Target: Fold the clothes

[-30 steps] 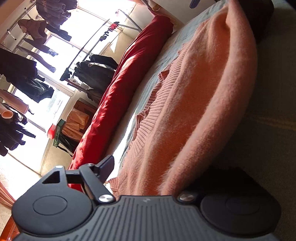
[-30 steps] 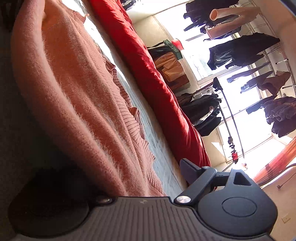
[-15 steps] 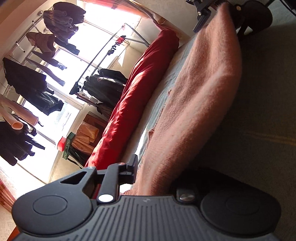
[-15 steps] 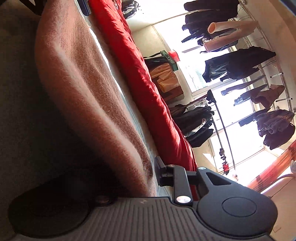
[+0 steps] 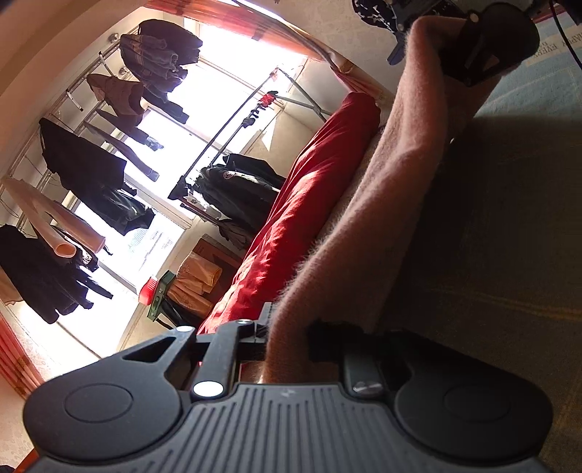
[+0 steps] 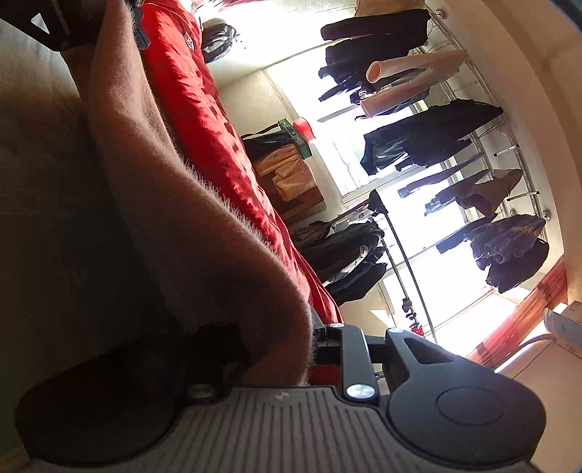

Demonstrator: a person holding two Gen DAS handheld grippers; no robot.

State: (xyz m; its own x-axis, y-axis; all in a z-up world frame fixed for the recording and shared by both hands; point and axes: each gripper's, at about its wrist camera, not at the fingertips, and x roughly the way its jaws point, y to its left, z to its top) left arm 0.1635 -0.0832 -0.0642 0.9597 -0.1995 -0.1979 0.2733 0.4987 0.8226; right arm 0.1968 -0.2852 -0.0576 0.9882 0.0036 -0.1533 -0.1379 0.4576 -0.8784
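Note:
A fuzzy salmon-pink sweater [image 5: 393,203] stretches as a taut folded edge between my two grippers, over the grey-green bed surface [image 5: 509,254]. My left gripper [image 5: 287,338] is shut on one end of this edge. My right gripper [image 6: 280,345] is shut on the other end of the sweater [image 6: 189,218]. Each gripper shows at the far end of the other's view: the right one in the left wrist view [image 5: 483,47], the left one in the right wrist view [image 6: 72,22].
A red duvet [image 5: 309,203] lies rolled along the far side of the bed. Beyond it stand a clothes rack with dark jackets [image 5: 236,182], a box with folded tan cloth [image 5: 196,280], and bright windows with hanging clothes [image 6: 436,138].
Both grippers closed on the sweater's edge and lifted it. The sweater, spread flat before, now hangs as a narrow taut band, and the knitted hem is out of sight.

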